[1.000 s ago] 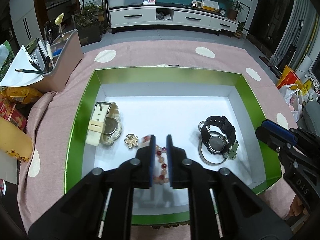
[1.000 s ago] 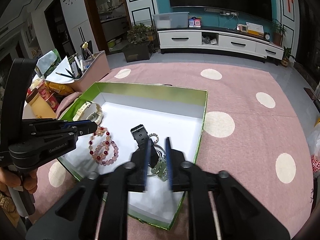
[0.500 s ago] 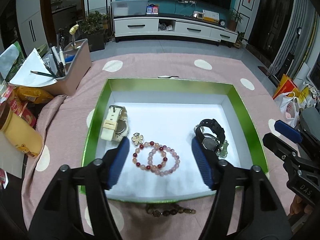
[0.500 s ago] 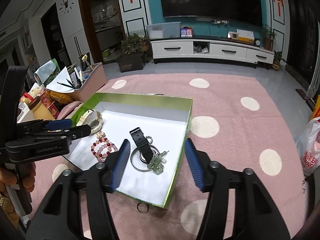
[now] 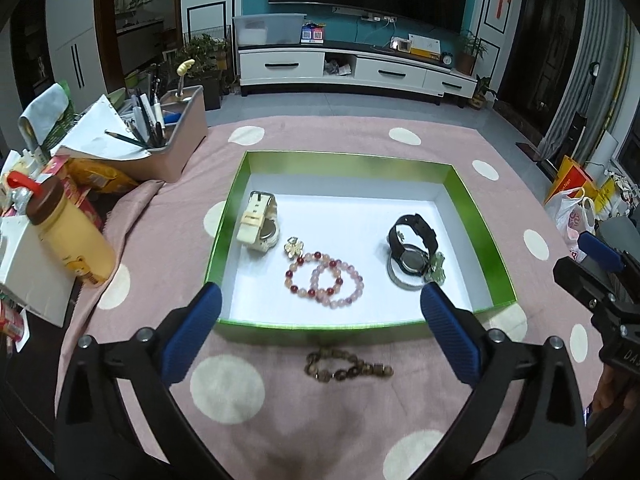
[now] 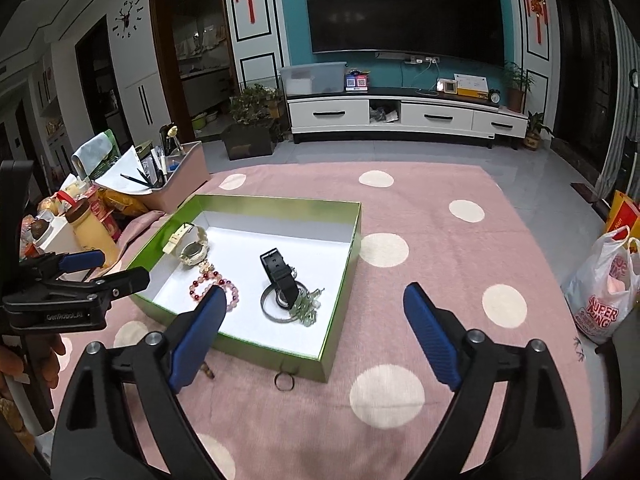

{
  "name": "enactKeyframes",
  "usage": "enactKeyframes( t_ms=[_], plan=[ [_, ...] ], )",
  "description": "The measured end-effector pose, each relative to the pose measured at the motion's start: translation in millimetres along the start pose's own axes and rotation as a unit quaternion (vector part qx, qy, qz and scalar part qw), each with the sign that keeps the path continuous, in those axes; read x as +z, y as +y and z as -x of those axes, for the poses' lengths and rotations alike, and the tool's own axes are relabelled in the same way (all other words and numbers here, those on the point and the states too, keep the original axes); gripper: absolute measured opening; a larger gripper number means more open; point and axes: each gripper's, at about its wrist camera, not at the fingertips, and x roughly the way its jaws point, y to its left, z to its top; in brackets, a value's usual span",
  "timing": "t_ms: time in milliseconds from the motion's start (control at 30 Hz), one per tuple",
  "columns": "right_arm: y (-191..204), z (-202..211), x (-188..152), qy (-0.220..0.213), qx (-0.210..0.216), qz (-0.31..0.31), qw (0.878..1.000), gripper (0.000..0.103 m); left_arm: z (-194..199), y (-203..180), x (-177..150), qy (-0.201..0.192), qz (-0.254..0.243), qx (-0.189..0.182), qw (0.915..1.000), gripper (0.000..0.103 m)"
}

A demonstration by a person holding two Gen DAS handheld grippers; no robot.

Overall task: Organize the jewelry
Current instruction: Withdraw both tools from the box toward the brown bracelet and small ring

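Observation:
A green box (image 5: pixel 476 208) (image 6: pixel 344 280) with a white floor holds a cream watch (image 5: pixel 258 226), a gold flower brooch (image 5: pixel 293 247), pink and red bead bracelets (image 5: pixel 324 280), a black watch (image 5: pixel 412 242) on a metal bangle, and a green jade charm (image 5: pixel 436 266). A brown bead bracelet (image 5: pixel 348 368) lies on the pink cloth in front of the box. A small metal ring (image 6: pixel 284 382) lies by the box's near edge. My left gripper (image 5: pixel 320 320) is open and empty above the box's front edge. My right gripper (image 6: pixel 314 332) is open and empty over the box's near right corner.
A yellow bottle (image 5: pixel 68 232), snack packs and a pink pen holder (image 5: pixel 176 148) stand left of the box. A white plastic bag (image 6: pixel 604 296) sits at the right. The pink dotted cloth (image 6: pixel 460 260) stretches right of the box.
Both grippers were shut low inside the box, the left on the bead bracelets. Both have opened wide and pulled back and up. The bracelets now lie in the box.

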Motion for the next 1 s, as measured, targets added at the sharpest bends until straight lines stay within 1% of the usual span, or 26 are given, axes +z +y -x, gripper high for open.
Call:
enactKeyframes(
  t_ms=[300, 633, 1000],
  plan=[
    [1.7, 22.5, -17.3, -0.001, -0.003, -0.009, 1.000, 0.093, 19.9, -9.4, -29.6, -0.004, -0.019, 0.005, 0.9998, 0.101],
    [-0.1, 31.3, -33.6, 0.008, -0.002, -0.020, 1.000, 0.093, 24.9, -12.5, -56.6, 0.007, -0.010, -0.002, 0.9999, 0.101],
    [-12.3, 20.9, -67.7, 0.045, 0.005, -0.049, 0.998, 0.093, 21.7, -4.6, -82.3, 0.020, 0.009, 0.013, 0.9997, 0.101]
  ],
)
